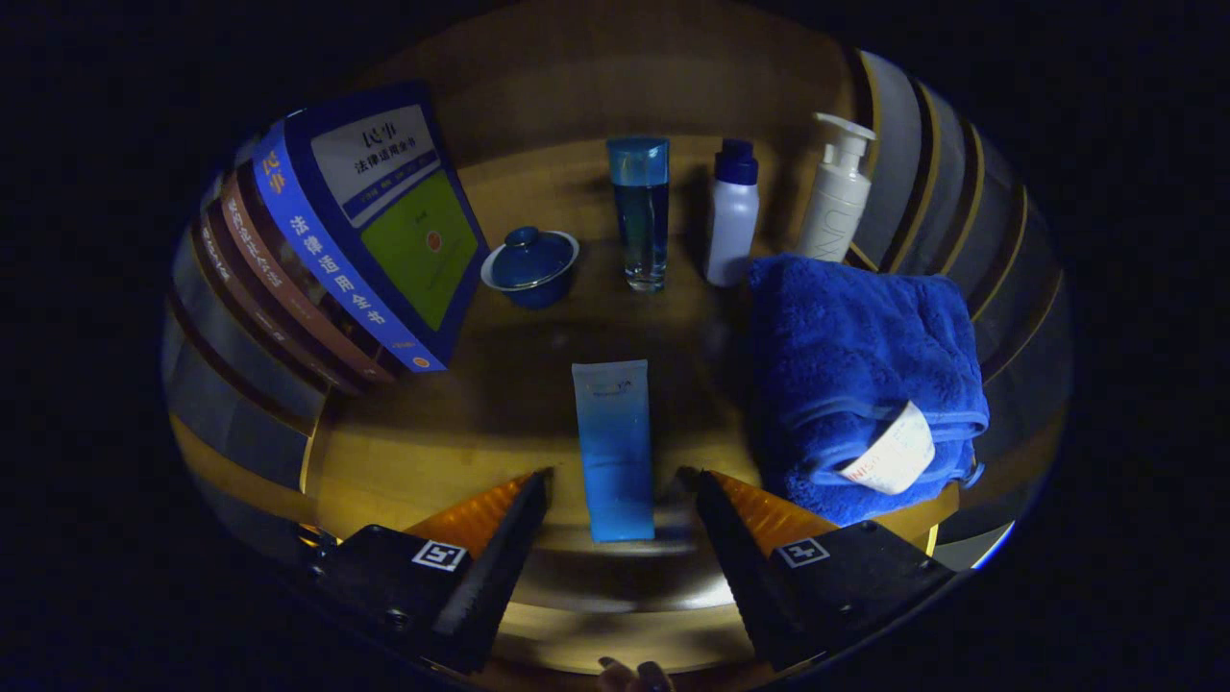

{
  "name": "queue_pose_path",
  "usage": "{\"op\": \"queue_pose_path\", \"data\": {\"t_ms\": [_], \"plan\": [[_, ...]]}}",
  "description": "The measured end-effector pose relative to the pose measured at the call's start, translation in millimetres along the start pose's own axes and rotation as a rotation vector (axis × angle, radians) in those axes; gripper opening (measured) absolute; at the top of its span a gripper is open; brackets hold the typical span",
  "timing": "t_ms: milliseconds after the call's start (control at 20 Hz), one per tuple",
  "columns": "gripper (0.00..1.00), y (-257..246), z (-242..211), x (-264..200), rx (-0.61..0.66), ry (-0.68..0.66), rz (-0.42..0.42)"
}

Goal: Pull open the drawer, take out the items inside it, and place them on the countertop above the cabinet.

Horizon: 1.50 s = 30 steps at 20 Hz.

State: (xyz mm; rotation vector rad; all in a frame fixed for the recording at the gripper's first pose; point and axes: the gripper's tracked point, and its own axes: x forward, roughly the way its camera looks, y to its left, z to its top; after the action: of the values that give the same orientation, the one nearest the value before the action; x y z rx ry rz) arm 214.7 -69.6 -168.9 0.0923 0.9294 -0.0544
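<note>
A light blue tube lies flat on the wooden countertop, its near end between my fingers. My gripper is open, a gap showing on each side of the tube, so neither finger presses on it. Beyond the tube stand a blue lidded bowl, a tall clear blue bottle, a white bottle with a dark blue cap and a white pump bottle. A folded blue towel with a white tag lies just ahead of the right finger.
A row of books leans at the left, the nearest one blue with a green panel. Slatted walls close in both sides, with a wooden back wall beyond the bottles. Fingertips of a hand show below the gripper.
</note>
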Motion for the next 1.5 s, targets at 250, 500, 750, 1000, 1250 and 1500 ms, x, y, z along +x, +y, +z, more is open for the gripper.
{"op": "queue_pose_path", "data": {"t_ms": [250, 500, 750, 1000, 1250, 1500], "plan": [[1.0, 12.5, -5.1, -60.9, -0.06, -0.207, 0.04], [1.0, 25.1, -28.0, -153.3, -0.146, -0.467, 0.043], [1.0, 24.4, -84.6, -219.2, -0.1, -0.612, 0.067], [1.0, 7.1, -158.5, -225.0, -0.059, -0.665, 0.051], [1.0, -9.9, -222.8, -196.7, -0.015, -0.62, 0.028], [1.0, -15.4, -252.7, -172.8, 0.002, -0.606, 0.022]]}}
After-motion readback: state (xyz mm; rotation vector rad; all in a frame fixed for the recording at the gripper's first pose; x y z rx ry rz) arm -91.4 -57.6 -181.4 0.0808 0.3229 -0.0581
